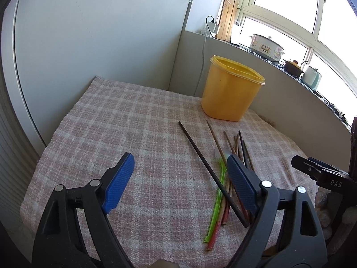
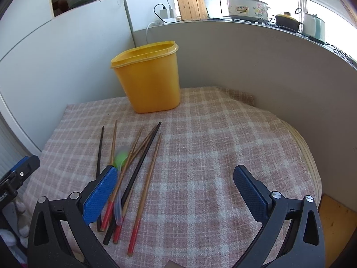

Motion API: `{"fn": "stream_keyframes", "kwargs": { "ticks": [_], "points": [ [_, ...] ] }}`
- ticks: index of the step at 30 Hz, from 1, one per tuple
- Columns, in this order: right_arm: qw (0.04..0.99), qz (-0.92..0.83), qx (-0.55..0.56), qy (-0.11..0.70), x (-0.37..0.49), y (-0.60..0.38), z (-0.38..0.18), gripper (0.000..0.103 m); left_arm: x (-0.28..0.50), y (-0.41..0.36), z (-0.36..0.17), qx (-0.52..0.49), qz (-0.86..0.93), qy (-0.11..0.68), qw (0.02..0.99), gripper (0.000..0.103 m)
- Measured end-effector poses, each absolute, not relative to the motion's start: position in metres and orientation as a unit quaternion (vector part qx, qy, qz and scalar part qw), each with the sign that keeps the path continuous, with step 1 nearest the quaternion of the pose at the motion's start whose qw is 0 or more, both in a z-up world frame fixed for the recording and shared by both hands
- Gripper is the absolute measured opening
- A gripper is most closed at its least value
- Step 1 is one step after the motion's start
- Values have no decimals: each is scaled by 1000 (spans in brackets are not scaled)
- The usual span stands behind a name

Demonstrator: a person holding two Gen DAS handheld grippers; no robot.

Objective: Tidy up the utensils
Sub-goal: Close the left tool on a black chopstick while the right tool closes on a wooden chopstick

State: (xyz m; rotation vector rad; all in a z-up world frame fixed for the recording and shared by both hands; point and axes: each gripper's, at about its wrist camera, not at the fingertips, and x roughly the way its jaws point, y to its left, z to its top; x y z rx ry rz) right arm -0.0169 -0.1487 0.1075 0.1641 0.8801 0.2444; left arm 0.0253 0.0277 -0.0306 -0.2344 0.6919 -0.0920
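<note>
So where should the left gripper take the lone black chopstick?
Grip the black chopstick on its bare upper half, coming from above with the jaws across its width. That stretch lies flat on the cloth, apart from the pile; its lower end crosses the other sticks. The left gripper is open.

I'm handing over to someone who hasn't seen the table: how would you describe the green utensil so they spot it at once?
Start at the yellow tub standing at the back of the checked cloth. In front of it lies a loose pile of chopsticks, wooden and black, some red-tipped. The green utensil lies among them: the only bright lime-green, translucent piece there.
</note>
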Motion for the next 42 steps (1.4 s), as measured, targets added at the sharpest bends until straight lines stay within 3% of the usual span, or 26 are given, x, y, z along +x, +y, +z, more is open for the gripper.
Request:
{"fn": "stream_keyframes", "kwargs": {
  "ticks": [3, 5, 9, 13, 17, 27, 32, 36, 42],
  "points": [
    [890, 132, 79, 429, -10, -144, 103, 102, 37, 27, -39, -131, -76, 362, 920, 71],
    [887, 140, 77, 434, -5, -141, 99, 97, 45, 26, -46, -142, -96, 378, 910, 58],
    [864, 160, 92, 468, 11, -139, 85, 82, 64, 25, -59, -185, -141, 414, 880, 51],
    [839, 168, 97, 508, 28, -133, 68, 60, 84, 25, -70, -203, -158, 455, 853, 45],
    [809, 181, 102, 550, 40, -123, 53, 50, 103, 24, -77, -210, -165, 486, 832, 45],
    [778, 175, 106, 594, 53, -116, 34, 39, 138, 10, -89, -187, -152, 532, 812, 44],
    [768, 169, 96, 610, 55, -115, 30, 25, 153, 4, -95, -163, -138, 548, 809, 35],
    [762, 172, 82, 619, 57, -107, 31, 24, 158, -3, -95, -121, -131, 554, 813, 32],
    [760, 165, 45, 627, 60, -89, 29, 16, 165, -8, -96, -83, -133, 555, 817, 17]
  ]
}}
